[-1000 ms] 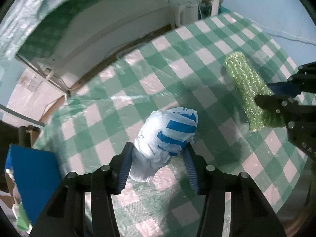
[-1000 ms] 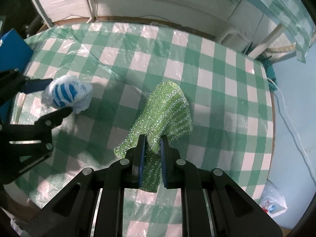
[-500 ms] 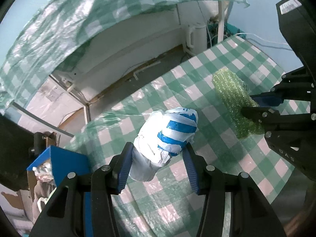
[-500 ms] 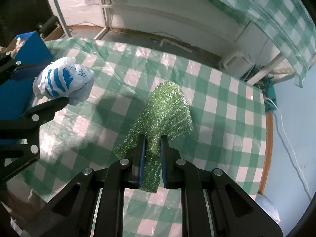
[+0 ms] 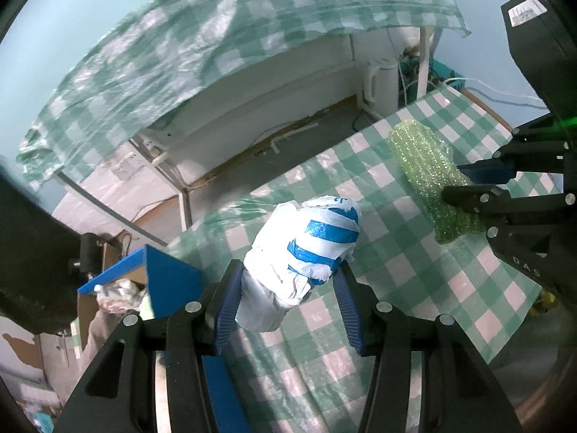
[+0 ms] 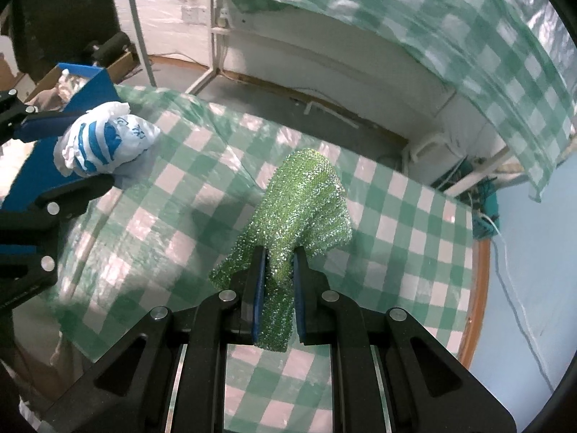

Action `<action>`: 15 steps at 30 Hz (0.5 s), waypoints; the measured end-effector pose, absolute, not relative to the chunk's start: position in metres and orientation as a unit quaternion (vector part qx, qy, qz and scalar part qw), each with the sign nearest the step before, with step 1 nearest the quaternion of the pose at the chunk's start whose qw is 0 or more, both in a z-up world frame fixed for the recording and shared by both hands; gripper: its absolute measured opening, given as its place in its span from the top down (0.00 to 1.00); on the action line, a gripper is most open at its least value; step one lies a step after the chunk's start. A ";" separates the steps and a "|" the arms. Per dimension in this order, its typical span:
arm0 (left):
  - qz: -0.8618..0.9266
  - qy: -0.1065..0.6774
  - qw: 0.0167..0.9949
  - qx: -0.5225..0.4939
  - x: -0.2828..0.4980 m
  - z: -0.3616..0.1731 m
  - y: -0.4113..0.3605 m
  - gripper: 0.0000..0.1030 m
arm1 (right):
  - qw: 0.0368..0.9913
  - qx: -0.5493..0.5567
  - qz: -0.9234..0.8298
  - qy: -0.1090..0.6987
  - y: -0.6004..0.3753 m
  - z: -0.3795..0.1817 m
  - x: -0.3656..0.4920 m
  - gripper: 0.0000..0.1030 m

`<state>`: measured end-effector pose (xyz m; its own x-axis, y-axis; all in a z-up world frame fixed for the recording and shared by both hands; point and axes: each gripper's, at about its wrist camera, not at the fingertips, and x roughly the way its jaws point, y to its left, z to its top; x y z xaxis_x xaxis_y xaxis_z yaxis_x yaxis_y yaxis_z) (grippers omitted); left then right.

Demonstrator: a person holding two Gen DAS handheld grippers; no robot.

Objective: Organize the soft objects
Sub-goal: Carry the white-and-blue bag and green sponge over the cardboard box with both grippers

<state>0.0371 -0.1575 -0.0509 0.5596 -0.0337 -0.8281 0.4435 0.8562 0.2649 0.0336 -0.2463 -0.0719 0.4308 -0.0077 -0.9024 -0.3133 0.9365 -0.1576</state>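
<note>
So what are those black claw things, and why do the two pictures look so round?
They are two hand-held grabbing tools; a person carries one in each hand. Each tool has a wide-angle camera looking along its jaws, which bends the picture round. One picture comes from the left gripper, squeezing a white and blue plastic bag bundle. The other comes from the right gripper, pinching a sparkly green cloth. Below is a table with a green checked cloth. A blue box stands beside it.

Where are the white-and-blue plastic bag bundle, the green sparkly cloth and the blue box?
white-and-blue plastic bag bundle [image 5: 306, 252]: left wrist view, striped middle.
green sparkly cloth [image 6: 303, 205]: right wrist view, upper fold above the pads.
blue box [image 5: 169, 281]: left wrist view, its blue side wall.
</note>
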 end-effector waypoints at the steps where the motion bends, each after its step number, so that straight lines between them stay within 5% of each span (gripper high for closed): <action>1: -0.138 0.447 0.854 0.227 0.036 -0.049 -0.154 0.50 | 0.833 -0.154 0.094 0.524 -0.244 -0.070 0.033 0.89; 15: -0.113 0.432 0.870 0.209 0.021 -0.024 -0.113 0.50 | 0.841 -0.174 0.127 0.496 -0.204 -0.043 0.021 0.89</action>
<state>0.0215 -0.1127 -0.0244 0.6011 -0.0150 -0.7990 0.3767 0.8871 0.2668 0.0211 -0.2038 -0.0425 0.4767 0.0404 -0.8782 -0.3856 0.9073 -0.1676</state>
